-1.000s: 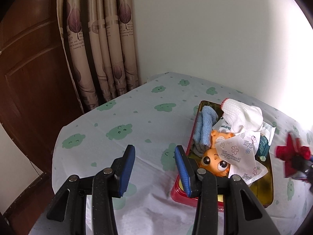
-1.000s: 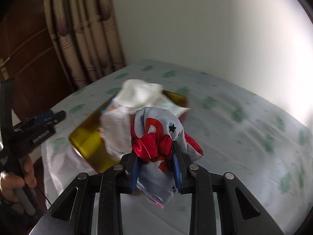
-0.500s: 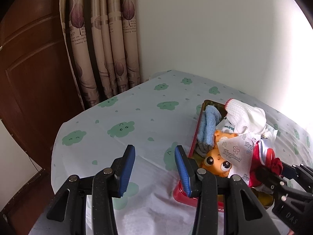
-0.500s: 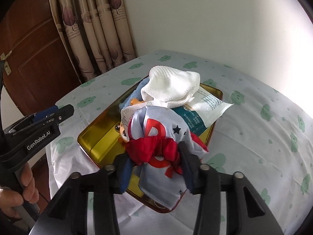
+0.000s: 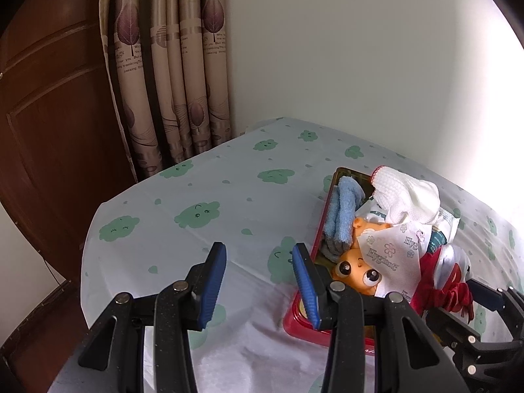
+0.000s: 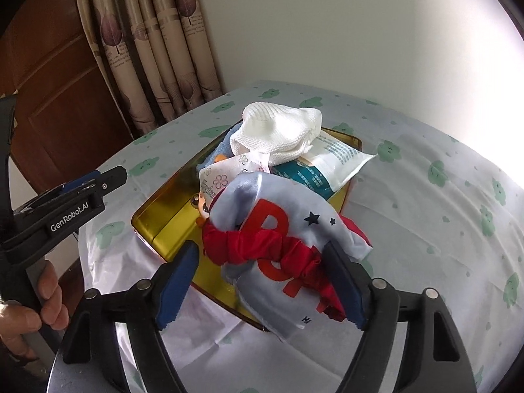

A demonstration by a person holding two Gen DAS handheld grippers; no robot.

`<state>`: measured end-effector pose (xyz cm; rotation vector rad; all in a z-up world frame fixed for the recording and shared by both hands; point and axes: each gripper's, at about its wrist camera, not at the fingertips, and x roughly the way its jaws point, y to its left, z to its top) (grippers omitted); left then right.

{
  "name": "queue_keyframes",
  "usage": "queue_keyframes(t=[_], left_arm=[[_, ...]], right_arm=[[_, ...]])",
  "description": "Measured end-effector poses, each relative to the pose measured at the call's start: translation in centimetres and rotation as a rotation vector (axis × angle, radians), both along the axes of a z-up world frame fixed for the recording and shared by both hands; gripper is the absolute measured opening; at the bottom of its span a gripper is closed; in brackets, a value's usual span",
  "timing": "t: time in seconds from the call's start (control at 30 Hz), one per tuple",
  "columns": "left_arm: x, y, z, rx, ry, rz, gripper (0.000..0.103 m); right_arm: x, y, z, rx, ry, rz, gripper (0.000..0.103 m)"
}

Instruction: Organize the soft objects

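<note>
The right tongs (image 6: pixel 262 281) are opening over the near end of the gold tin (image 6: pixel 163 203), with the pale blue satin cloth with a red ruffle (image 6: pixel 278 229) lying between the two blue pads; the left pad is standing clear of it, while the cloth is still brushing the right pad, so whether it is quite free there is hard to tell. The cloth is draping over the tin's near rim and resting on the heap inside: a white knitted glove (image 6: pixel 275 131) on top, a white and teal packet (image 6: pixel 330 160) beneath it, a flowered tissue pack (image 5: pixel 393 252), an orange big-eyed toy (image 5: pixel 357 271) and a folded blue towel (image 5: pixel 344 216). The left tongs (image 5: pixel 258 281) are hanging wide apart and gripping nothing, above the cloud-printed tabletop (image 5: pixel 213 196) just left of the tin. A hand (image 6: pixel 29 308) is gripping the left handle.
</note>
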<state>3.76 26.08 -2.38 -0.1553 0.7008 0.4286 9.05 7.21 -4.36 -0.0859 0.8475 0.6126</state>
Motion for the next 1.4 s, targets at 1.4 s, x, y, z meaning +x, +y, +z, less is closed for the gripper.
queue_keyframes(t=[1.4], left_arm=[[0.4, -2.3, -0.2, 0.048, 0.026, -0.069, 0.043]], right_arm=[[-3.0, -1.7, 1.1, -0.049, -0.054, -0.09, 0.1]])
